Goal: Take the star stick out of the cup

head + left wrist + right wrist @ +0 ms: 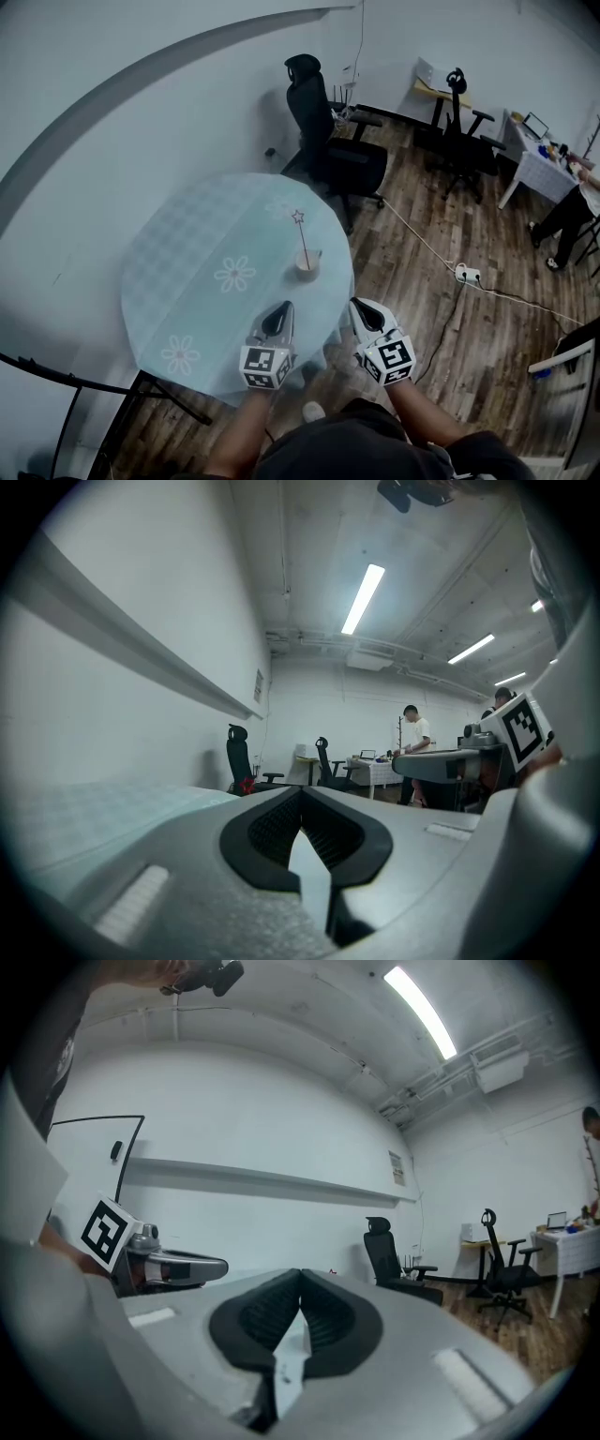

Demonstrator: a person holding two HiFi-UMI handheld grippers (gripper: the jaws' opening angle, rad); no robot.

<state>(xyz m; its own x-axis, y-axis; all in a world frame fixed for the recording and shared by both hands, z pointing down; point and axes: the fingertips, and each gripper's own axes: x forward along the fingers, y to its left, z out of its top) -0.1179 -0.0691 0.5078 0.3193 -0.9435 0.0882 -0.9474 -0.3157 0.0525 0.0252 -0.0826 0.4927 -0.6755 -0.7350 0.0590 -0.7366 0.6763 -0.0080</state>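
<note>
A small tan cup [307, 264] stands near the right edge of the round table [197, 281], which has a pale blue flowered cloth. A thin star stick [302, 239] rises upright from the cup, its star on top. My left gripper [284, 307] is over the table's near edge, a short way in front of the cup and slightly left, jaws shut on nothing. My right gripper [356, 304] hovers just off the table's right edge, also shut and empty. Each gripper view shows closed jaws, left gripper [300, 791] and right gripper [300, 1273]; the cup is hidden in both.
A black office chair [330, 141] stands just behind the table. A white cable with a power strip [466, 274] runs across the wooden floor on the right. Another chair [461, 131], a desk [544, 169] and a person [570, 214] are at the far right. A dark metal frame [66, 375] sits low left.
</note>
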